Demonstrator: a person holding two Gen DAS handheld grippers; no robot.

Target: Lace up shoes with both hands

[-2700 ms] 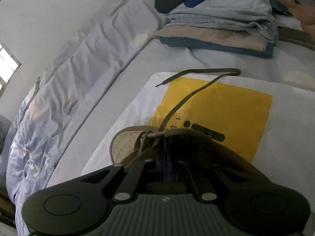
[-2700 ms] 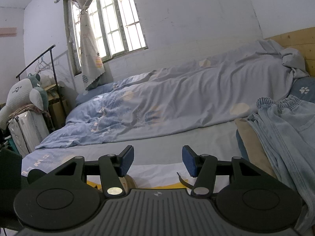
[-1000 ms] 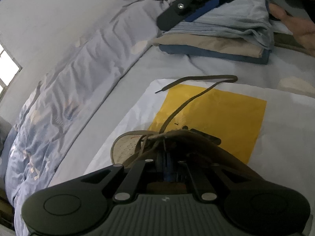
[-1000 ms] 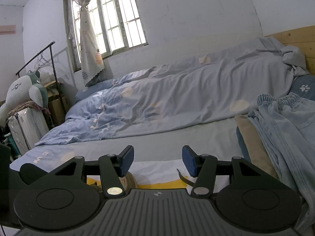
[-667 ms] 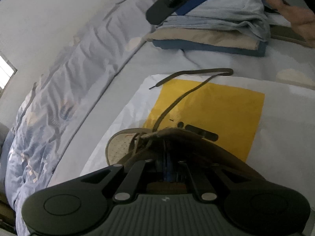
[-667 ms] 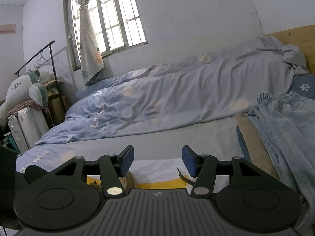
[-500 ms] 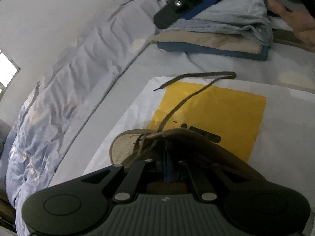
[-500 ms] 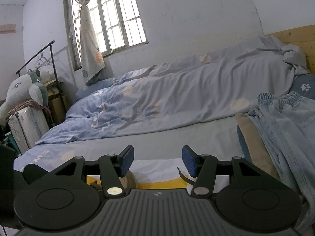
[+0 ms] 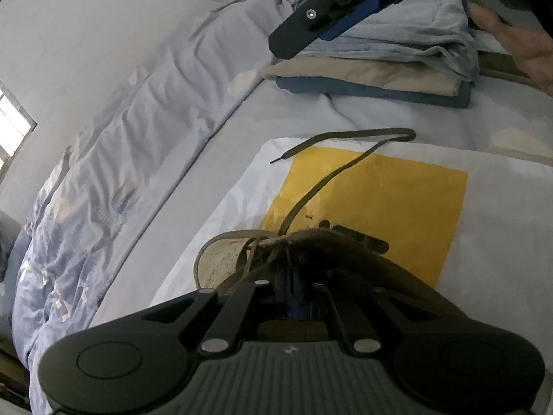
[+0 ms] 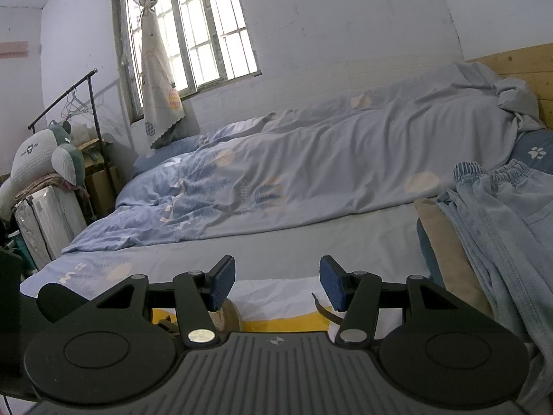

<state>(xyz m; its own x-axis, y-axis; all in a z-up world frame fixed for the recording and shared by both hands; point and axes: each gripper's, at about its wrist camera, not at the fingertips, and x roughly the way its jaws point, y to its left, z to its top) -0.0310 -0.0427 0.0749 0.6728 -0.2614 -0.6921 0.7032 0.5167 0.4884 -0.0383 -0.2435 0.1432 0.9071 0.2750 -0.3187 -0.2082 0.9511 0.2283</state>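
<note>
The left gripper [image 9: 293,297] is clamped on the brown suede shoe's [image 9: 345,259] tongue edge; the right gripper [image 10: 276,285] hovers jaws apart, empty, over bare blue bedsheet [image 10: 311,242]

A brown suede shoe [image 9: 345,259] lies on the bed, on a white-and-yellow bag [image 9: 397,200], its pale speckled insole showing at the open mouth. The upper edge is pinched between closed claw fingers. One dark flat lace [image 9: 331,176] runs out of the shoe toward 1 o'clock, folds back — its tipped end points to 10 o'clock — slack, unthreaded.
</note>
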